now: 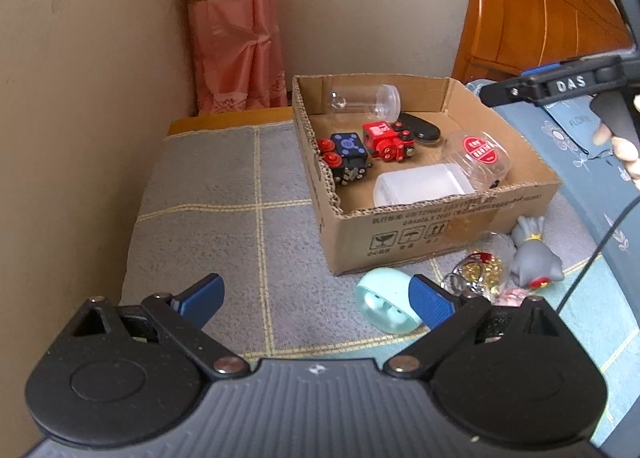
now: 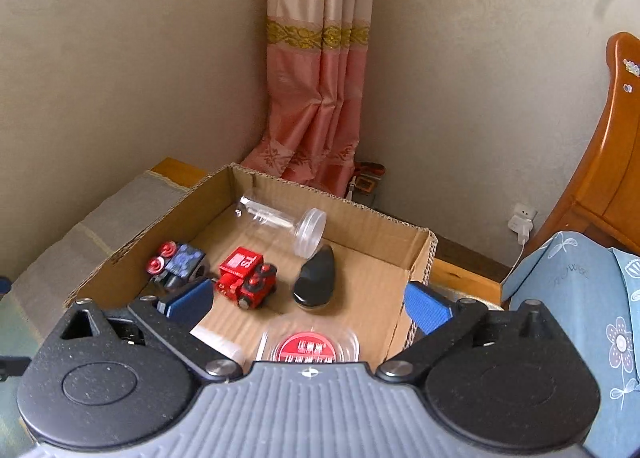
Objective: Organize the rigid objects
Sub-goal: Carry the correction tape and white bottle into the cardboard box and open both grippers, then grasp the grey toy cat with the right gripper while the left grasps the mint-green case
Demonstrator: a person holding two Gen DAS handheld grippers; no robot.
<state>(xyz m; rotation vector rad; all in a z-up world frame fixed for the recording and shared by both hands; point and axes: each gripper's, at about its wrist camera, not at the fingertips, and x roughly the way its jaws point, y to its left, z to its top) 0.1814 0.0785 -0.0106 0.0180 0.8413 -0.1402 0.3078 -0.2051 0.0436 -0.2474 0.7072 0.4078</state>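
Note:
A cardboard box (image 1: 424,222) sits on a grey checked cloth and holds a red toy train (image 1: 386,140), a dark blue toy car (image 1: 348,156), a clear bottle (image 1: 366,99), a black oval case (image 1: 420,128), a white plastic tub (image 1: 420,186) and a clear red-lidded jar (image 1: 478,156). In front of the box lie a mint earbud case (image 1: 384,304), a bunch of keys and trinkets (image 1: 478,274) and a grey figurine (image 1: 534,254). My left gripper (image 1: 316,300) stands open over the cloth, its right finger beside the mint case. My right gripper (image 2: 308,304) hangs open above the box (image 2: 384,226), over the red-lidded jar (image 2: 310,346), holding nothing.
A beige wall and a pink curtain (image 1: 236,38) close off the left and back. A wooden headboard (image 1: 532,14) and blue floral bedding (image 1: 600,186) lie to the right. A charger with a white cable (image 2: 522,228) sits in a wall socket behind the box.

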